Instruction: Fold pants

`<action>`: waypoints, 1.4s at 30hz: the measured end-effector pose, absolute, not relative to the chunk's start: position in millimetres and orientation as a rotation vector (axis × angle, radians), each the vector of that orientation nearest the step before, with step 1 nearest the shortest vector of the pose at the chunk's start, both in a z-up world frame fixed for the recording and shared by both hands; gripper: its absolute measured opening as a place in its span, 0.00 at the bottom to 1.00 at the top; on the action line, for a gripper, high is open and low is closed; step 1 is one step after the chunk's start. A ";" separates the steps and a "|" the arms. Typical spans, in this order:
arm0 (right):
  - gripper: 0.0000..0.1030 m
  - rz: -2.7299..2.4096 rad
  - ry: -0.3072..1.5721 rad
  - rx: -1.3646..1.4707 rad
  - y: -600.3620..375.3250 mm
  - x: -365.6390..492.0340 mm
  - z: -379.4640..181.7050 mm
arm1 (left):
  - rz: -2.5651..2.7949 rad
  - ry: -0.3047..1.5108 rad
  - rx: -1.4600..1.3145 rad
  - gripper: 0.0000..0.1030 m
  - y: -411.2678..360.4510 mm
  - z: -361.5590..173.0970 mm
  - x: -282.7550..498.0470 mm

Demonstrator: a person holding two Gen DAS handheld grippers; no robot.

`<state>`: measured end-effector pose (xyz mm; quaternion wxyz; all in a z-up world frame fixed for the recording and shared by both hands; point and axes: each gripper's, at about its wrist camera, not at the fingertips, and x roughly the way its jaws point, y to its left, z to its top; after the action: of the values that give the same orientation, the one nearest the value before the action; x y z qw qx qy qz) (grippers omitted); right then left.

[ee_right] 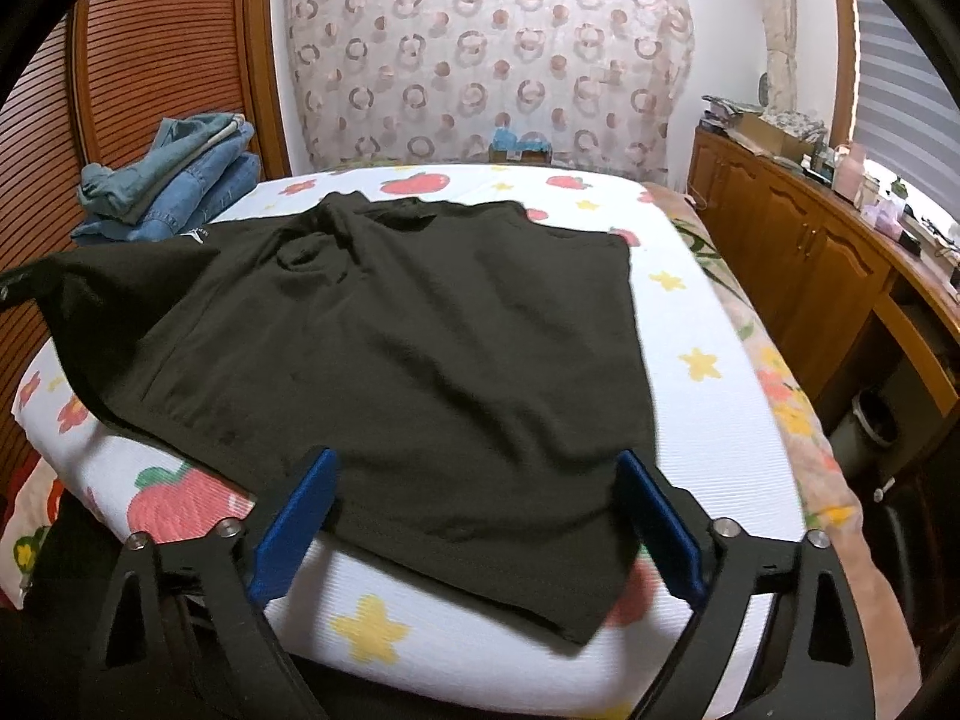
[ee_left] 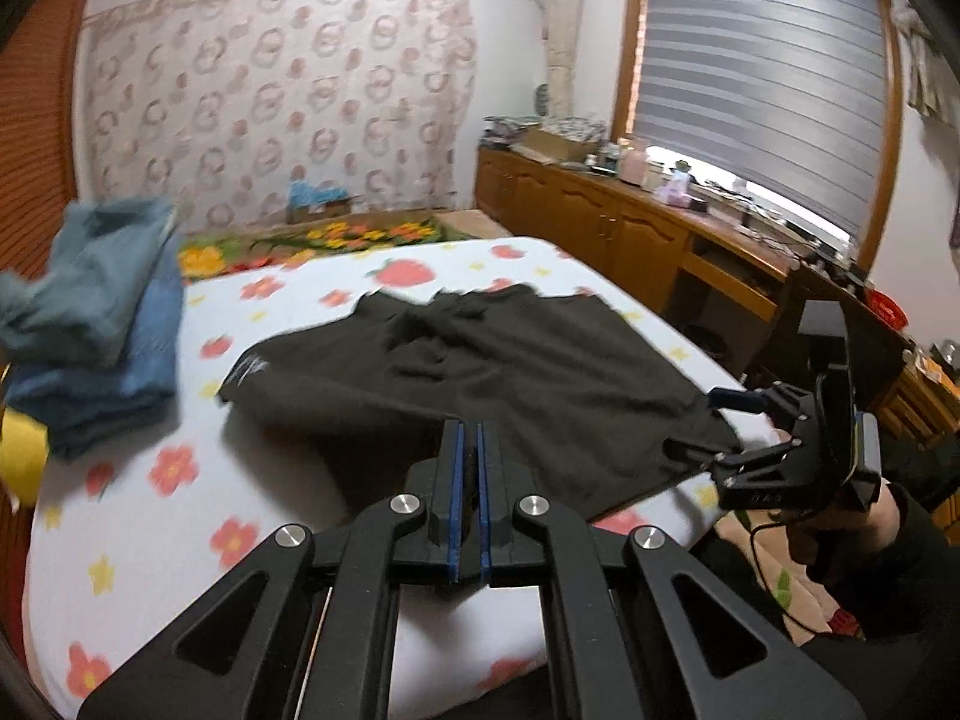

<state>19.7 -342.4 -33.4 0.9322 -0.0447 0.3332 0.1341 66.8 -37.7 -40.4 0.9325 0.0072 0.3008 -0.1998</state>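
Observation:
Black pants lie spread on a white bed printed with flowers and strawberries. My left gripper is shut on the near edge of the pants and lifts that edge a little. In the right wrist view the pants fill the middle of the bed. My right gripper is open, its blue fingers wide apart over the near hem, touching nothing I can see. It also shows in the left wrist view at the right corner of the pants.
A stack of folded blue jeans sits at the bed's far left, also in the right wrist view. A wooden cabinet with clutter runs along the right under a window. A wooden slatted door stands left.

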 end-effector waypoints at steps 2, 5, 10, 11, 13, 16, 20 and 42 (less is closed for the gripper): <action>0.84 0.275 0.681 -0.083 -346.0 19.7 -33.4 | -0.431 0.603 0.020 0.05 -48.8 -34.7 73.4; 0.80 0.282 0.693 -0.071 -350.5 21.2 -35.6 | -0.464 0.602 0.042 0.05 -67.5 -29.4 85.0; 0.75 0.269 0.688 -0.066 -358.1 22.5 -35.1 | -0.539 0.604 0.044 0.05 -95.2 -24.1 97.3; 0.74 0.266 0.687 -0.062 -360.6 23.1 -34.7 | -0.554 0.606 0.043 0.05 -100.0 -23.0 99.1; 0.73 0.261 0.685 -0.056 -362.7 23.6 -32.9 | -0.570 0.611 0.044 0.05 -107.0 -21.6 100.2; 0.72 0.259 0.683 -0.049 -362.7 23.8 -34.1 | -0.566 0.613 0.048 0.05 -112.1 -21.6 101.6; 0.72 0.269 0.682 -0.049 -357.4 24.2 -36.5 | -0.545 0.650 0.046 0.05 -113.9 -30.1 107.2; 0.72 0.319 0.673 -0.061 -346.2 27.0 -44.8 | -0.439 0.576 -0.050 0.77 -47.8 -19.8 77.7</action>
<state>27.0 -346.2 -44.8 0.9310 -0.0297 0.3289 0.1557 77.7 -47.8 -19.8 0.9349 -0.0244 0.2815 -0.2146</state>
